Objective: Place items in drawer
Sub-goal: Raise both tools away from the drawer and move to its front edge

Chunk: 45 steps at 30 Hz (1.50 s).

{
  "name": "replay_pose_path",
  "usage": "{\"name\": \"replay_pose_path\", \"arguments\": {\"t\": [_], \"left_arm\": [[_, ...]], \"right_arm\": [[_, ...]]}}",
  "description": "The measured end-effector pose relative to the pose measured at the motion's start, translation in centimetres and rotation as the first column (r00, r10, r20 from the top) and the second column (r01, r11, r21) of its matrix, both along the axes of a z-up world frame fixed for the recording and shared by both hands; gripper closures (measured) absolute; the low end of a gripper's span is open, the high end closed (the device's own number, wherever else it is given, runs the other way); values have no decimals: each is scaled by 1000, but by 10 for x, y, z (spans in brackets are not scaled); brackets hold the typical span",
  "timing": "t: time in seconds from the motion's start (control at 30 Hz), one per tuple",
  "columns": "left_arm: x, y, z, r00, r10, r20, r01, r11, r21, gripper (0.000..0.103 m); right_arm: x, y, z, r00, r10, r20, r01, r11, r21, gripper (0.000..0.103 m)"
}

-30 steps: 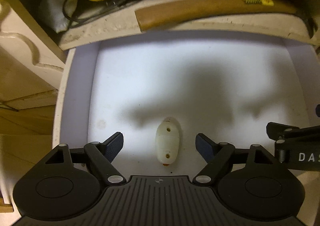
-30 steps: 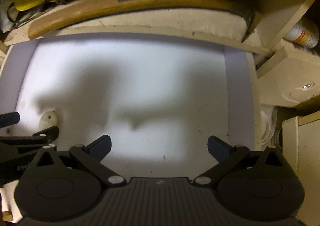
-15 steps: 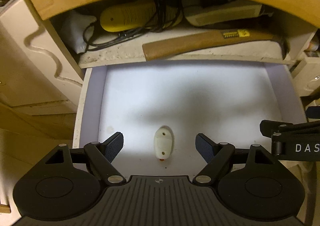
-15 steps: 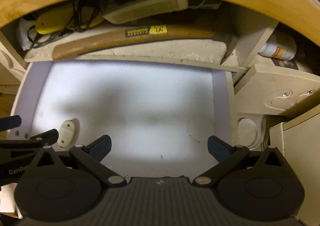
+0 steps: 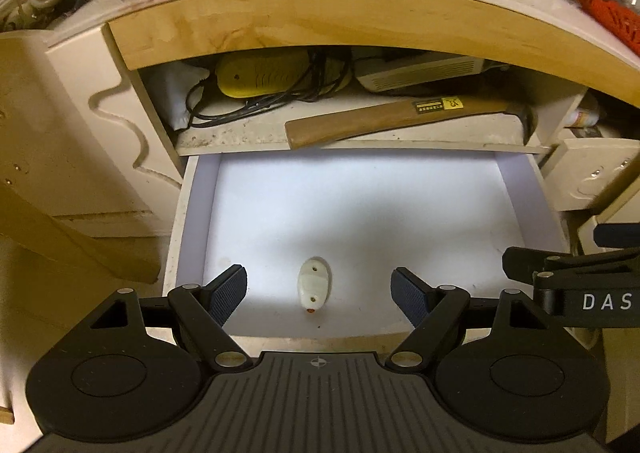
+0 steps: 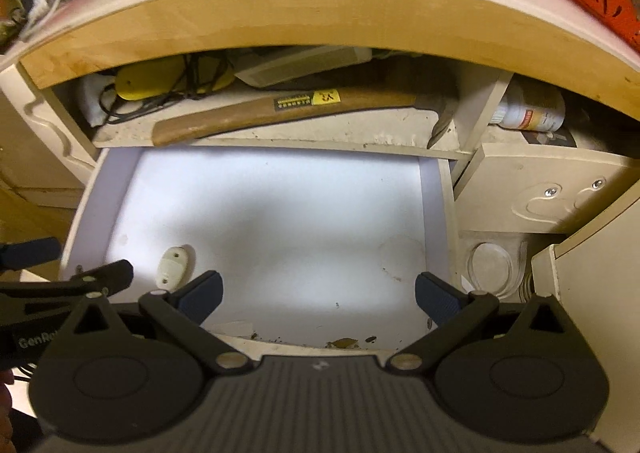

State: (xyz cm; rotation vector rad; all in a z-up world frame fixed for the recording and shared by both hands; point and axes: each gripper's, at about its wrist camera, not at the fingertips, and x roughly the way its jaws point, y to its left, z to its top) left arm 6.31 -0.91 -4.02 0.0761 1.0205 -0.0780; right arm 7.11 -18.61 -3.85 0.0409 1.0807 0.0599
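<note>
A white drawer (image 5: 192, 221) stands pulled open below a shelf; it also shows in the right wrist view (image 6: 434, 209). A small white oval plastic piece (image 5: 313, 285) with two holes lies on the drawer floor near the front; it also shows in the right wrist view (image 6: 172, 267). My left gripper (image 5: 318, 291) is open and empty above the drawer's front edge, the piece between its fingers but well below. My right gripper (image 6: 318, 293) is open and empty over the drawer's front right.
The shelf above the drawer holds a wooden-handled hammer (image 5: 400, 117), a yellow device with black cords (image 5: 260, 73) and a grey box (image 5: 420, 73). A cluttered wooden tabletop (image 5: 320, 25) overhangs it. A white bottle (image 6: 528, 113) lies in the right cubby.
Both grippers have pulled back and up from inside the drawer, so the shelf and tabletop now show. The white piece stays where it lay. Both stay open.
</note>
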Motion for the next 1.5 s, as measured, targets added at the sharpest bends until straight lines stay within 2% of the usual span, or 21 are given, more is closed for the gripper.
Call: {"name": "replay_pose_path", "arguments": {"t": [0.4,0.87,1.5], "left_arm": [[-3,3,-4,1000,3,-15,-3,1000,0,24],[-6,1,-28,995,-1,-101,4,1000,30,24],[-9,-4,-59,972,-25,-234,41,997,62,24]], "right_arm": [[-11,6,0,1000,17,-1,-17,1000,-17,0],[-12,10,-30,995,26,-101,-30,999,-38,0],[-12,11,-60,967,15,-254,-26,999,-39,0]]}}
